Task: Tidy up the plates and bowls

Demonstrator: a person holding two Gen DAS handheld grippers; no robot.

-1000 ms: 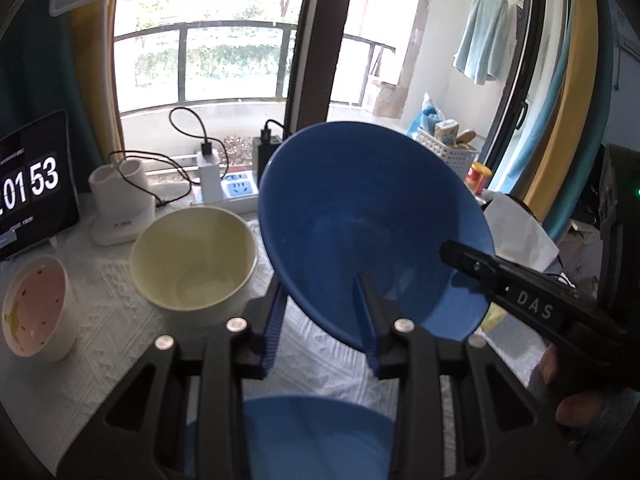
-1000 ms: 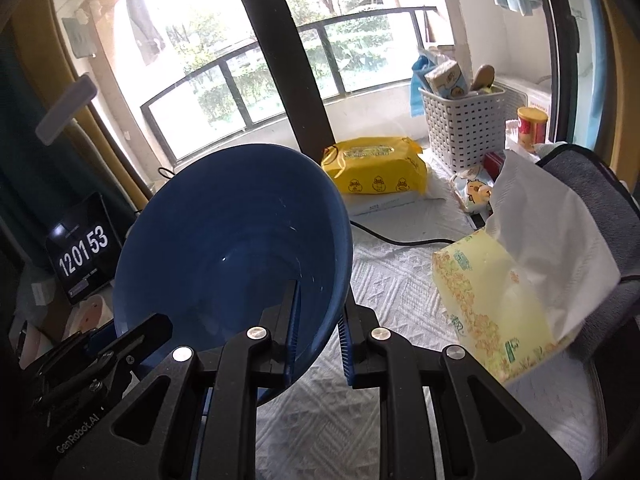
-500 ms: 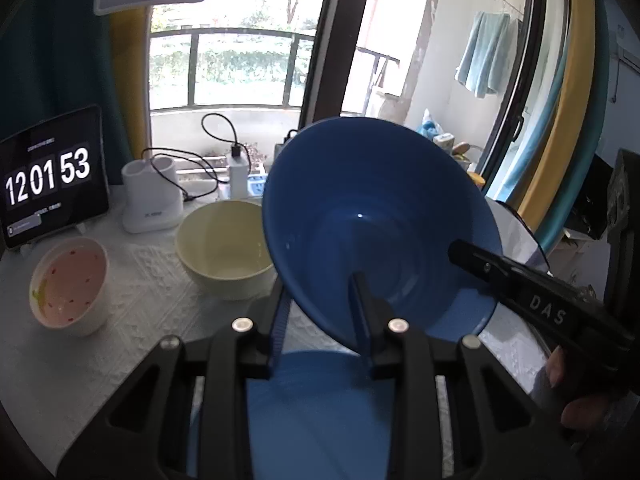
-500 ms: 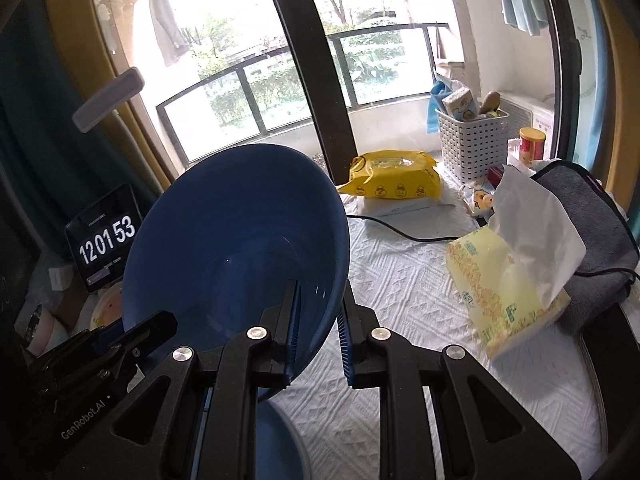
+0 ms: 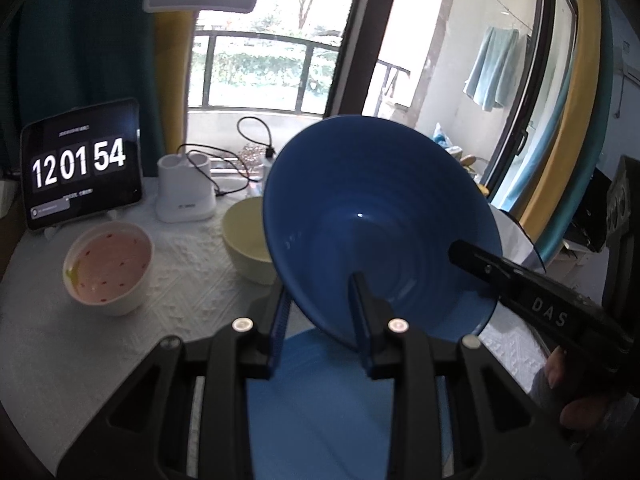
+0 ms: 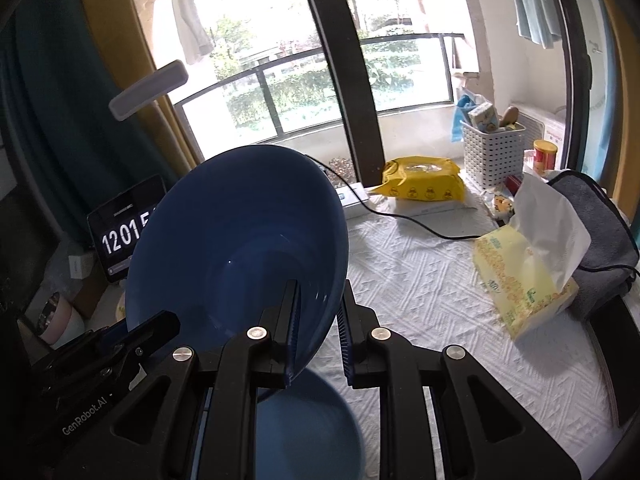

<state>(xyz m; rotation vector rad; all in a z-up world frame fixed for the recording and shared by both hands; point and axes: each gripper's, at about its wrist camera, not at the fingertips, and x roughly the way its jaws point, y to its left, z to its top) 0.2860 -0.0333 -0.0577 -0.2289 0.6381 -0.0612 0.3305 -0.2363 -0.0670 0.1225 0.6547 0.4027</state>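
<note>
- Both claws grip the same blue bowl [image 5: 380, 224] by its rim: left claw [image 5: 320, 320] on the near edge, right claw [image 6: 318, 328] on the side, probably to keep it steady while tilted.
- Bowl hangs right above a blue plate [image 5: 320, 400] under the claws, looks ready to stack.
- Cream bowl [image 5: 244, 240] and pink bowl [image 5: 108, 268] wait on the bench [image 5: 80, 360], ahead-left of the left claw.

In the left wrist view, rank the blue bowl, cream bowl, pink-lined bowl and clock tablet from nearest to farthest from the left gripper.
1. Blue bowl: clamped between the left gripper's fingers, tilted.
2. Cream bowl: just behind the blue bowl, left of centre.
3. Pink-lined bowl: farther left on the white cloth; close to the cream bowl in range, so this order is tentative.
4. Clock tablet: far left, standing at the back.
</note>
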